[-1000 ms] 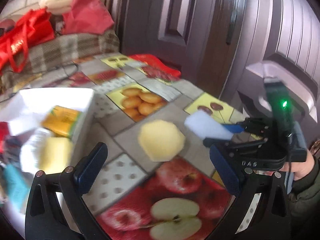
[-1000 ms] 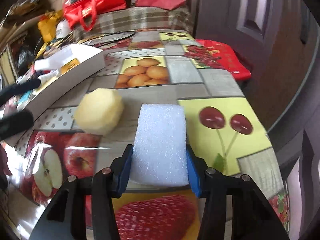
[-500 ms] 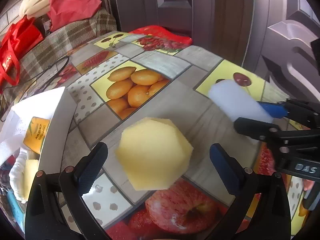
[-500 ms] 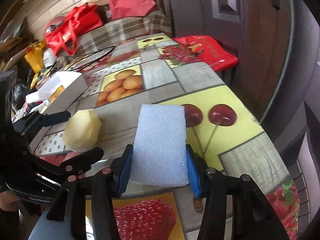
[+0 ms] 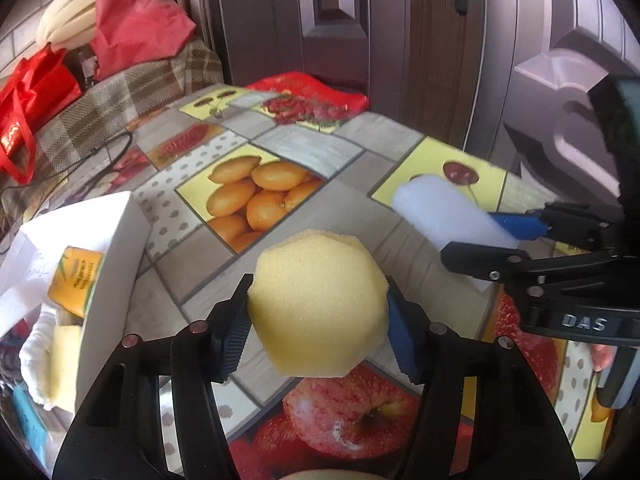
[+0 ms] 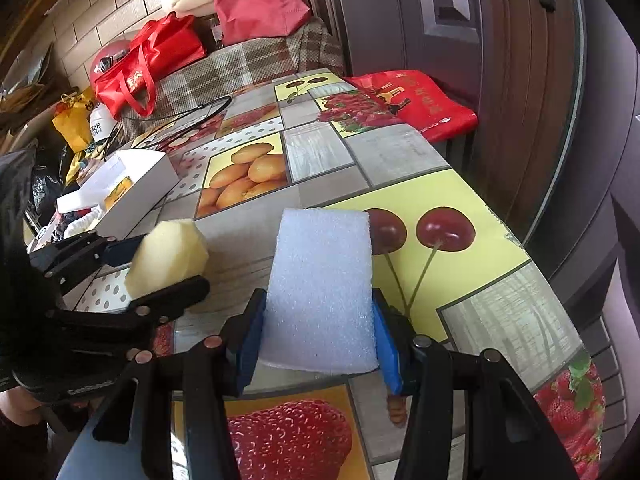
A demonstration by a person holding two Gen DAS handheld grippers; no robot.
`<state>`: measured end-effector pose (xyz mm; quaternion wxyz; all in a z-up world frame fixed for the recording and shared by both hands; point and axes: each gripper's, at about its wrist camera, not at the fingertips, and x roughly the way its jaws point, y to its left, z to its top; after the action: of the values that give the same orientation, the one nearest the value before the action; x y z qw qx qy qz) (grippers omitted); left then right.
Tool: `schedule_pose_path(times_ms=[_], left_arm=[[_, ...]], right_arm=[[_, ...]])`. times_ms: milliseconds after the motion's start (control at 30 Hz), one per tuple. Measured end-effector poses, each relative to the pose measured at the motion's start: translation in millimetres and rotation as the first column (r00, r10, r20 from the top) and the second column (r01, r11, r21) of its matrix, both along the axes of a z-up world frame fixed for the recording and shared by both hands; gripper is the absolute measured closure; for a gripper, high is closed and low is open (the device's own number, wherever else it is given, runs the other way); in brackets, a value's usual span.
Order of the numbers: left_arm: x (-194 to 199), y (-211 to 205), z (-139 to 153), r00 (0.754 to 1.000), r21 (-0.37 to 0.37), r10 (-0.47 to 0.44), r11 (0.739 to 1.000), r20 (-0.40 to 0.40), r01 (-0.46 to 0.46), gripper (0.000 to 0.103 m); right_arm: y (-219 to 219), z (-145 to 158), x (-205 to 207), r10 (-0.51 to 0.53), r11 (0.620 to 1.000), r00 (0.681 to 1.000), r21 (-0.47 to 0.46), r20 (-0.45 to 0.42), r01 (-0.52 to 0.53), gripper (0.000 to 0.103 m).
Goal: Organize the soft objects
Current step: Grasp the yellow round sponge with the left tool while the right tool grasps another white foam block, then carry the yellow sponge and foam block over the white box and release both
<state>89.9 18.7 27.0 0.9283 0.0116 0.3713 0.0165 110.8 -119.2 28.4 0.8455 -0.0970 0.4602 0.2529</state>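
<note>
My left gripper (image 5: 318, 320) is shut on a yellow hexagonal sponge (image 5: 318, 304), over the fruit-print tablecloth; it also shows in the right wrist view (image 6: 166, 258). My right gripper (image 6: 320, 344) is shut on a white rectangular foam block (image 6: 322, 292), held flat just above the table; the block also shows in the left wrist view (image 5: 448, 216), right of the yellow sponge. A white box (image 5: 116, 264) to the left holds another yellow sponge (image 5: 64, 364), a white soft item and an orange packet (image 5: 76, 280).
The table edge runs close on the right, with dark doors behind it. A red bag (image 6: 416, 104) hangs over the far right corner. Red bags (image 6: 148, 60) and a plaid cover lie beyond the far end. A black cable (image 5: 96, 156) lies on the cloth.
My left gripper moved forward over the yellow sponge and closed on it; it was open before. My right gripper kept its hold on the white foam block and lifted slightly.
</note>
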Motion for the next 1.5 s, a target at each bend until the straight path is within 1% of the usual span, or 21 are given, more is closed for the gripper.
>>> schedule_pose_path(times_ms=[100,233,267,300,367,433,533,567,667,767,900,1000,1133,1167,1267,1333,1400,1467,1500], left_arm=[[-13.8,2.9,10.6,0.999,-0.007,0.012,1.0,0.052,-0.012,0.043],[-35.5,10.1,35.2,0.991,-0.013,0.035,0.999,0.131,-0.033,0.043],[-39.8,12.7,42.1,0.988,-0.017,0.041,0.999,0.15,-0.039,0.043],[-44.5,15.3,49.5,0.984,-0.021,0.047,0.999,0.171,-0.044,0.043],[-55.4,21.3,63.2,0.975,-0.024,0.057,0.998,0.213,-0.053,0.042],[-64.8,24.5,76.1,0.966,-0.007,0.067,0.998,0.248,-0.067,0.042],[-82.7,31.4,95.4,0.944,0.025,0.095,0.994,0.316,-0.108,0.042],[-90.4,35.3,102.5,0.933,0.03,0.109,0.991,0.342,-0.127,0.042],[-108.7,49.0,116.9,0.908,0.024,0.149,0.985,0.392,-0.172,0.042],[-121.5,63.8,125.5,0.887,0.004,0.184,0.979,0.423,-0.206,0.042],[-133.1,85.2,133.0,0.866,-0.029,0.23,0.97,0.443,-0.243,0.042],[-140.3,95.7,138.2,0.851,-0.041,0.257,0.962,0.457,-0.269,0.042],[-156.1,111.4,148.9,0.817,-0.059,0.302,0.947,0.491,-0.315,0.042],[-161.0,116.5,152.1,0.805,-0.06,0.317,0.941,0.502,-0.333,0.042],[-172.9,130.2,159.4,0.779,-0.074,0.349,0.928,0.521,-0.366,0.042],[-181.8,142.8,165.0,0.76,-0.085,0.373,0.917,0.532,-0.39,0.042],[-192.9,155.0,170.4,0.735,-0.095,0.403,0.901,0.545,-0.423,0.042],[-206.1,167.7,176.0,0.706,-0.094,0.436,0.878,0.557,-0.468,0.042],[-214.0,176.4,179.1,0.687,-0.091,0.457,0.862,0.564,-0.499,0.042]], right_arm=[[-1.4,1.3,-0.1,-0.006,1.0,1.0,0.009,0.004,0.006,0.053],[-2.7,6.0,-1.2,-0.015,1.0,1.0,0.025,0.023,0.014,0.053],[-2.8,9.0,-2.9,-0.016,0.999,0.999,0.043,0.032,0.014,0.053],[-2.8,12.9,-5.4,-0.017,0.998,0.999,0.061,0.046,0.014,0.053],[-0.7,25.3,-16.2,-0.017,0.995,0.994,0.097,0.104,0.006,0.053],[4.7,38.8,-26.2,-0.012,0.992,0.989,0.128,0.15,-0.008,0.053],[11.2,61.1,-40.2,-0.008,0.982,0.977,0.186,0.215,-0.033,0.053],[12.8,68.9,-44.4,-0.008,0.978,0.972,0.206,0.236,-0.042,0.053],[16.7,89.7,-56.1,-0.007,0.959,0.957,0.273,0.288,-0.075,0.053],[20.5,107.7,-66.5,-0.01,0.938,0.944,0.331,0.329,-0.105,0.053],[29.0,125.5,-79.7,-0.01,0.92,0.922,0.365,0.387,-0.143,0.053],[39.0,137.1,-88.1,-0.005,0.908,0.905,0.381,0.426,-0.174,0.053],[53.4,146.9,-93.9,0.005,0.899,0.89,0.388,0.455,-0.203,0.053],[55.8,148.1,-96.1,0.006,0.896,0.887,0.391,0.462,-0.21,0.053],[64.6,149.0,-103.7,0.017,0.897,0.875,0.379,0.483,-0.227,0.053],[69.8,148.5,-106.2,0.024,0.895,0.878,0.38,0.479,-0.232,0.053],[73.6,149.5,-106.0,0.028,0.889,0.885,0.393,0.465,-0.235,0.053],[77.3,152.9,-106.1,0.033,0.883,0.886,0.401,0.462,-0.242,0.054],[78.2,154.7,-107.8,0.032,0.883,0.883,0.401,0.467,-0.244,0.054]])
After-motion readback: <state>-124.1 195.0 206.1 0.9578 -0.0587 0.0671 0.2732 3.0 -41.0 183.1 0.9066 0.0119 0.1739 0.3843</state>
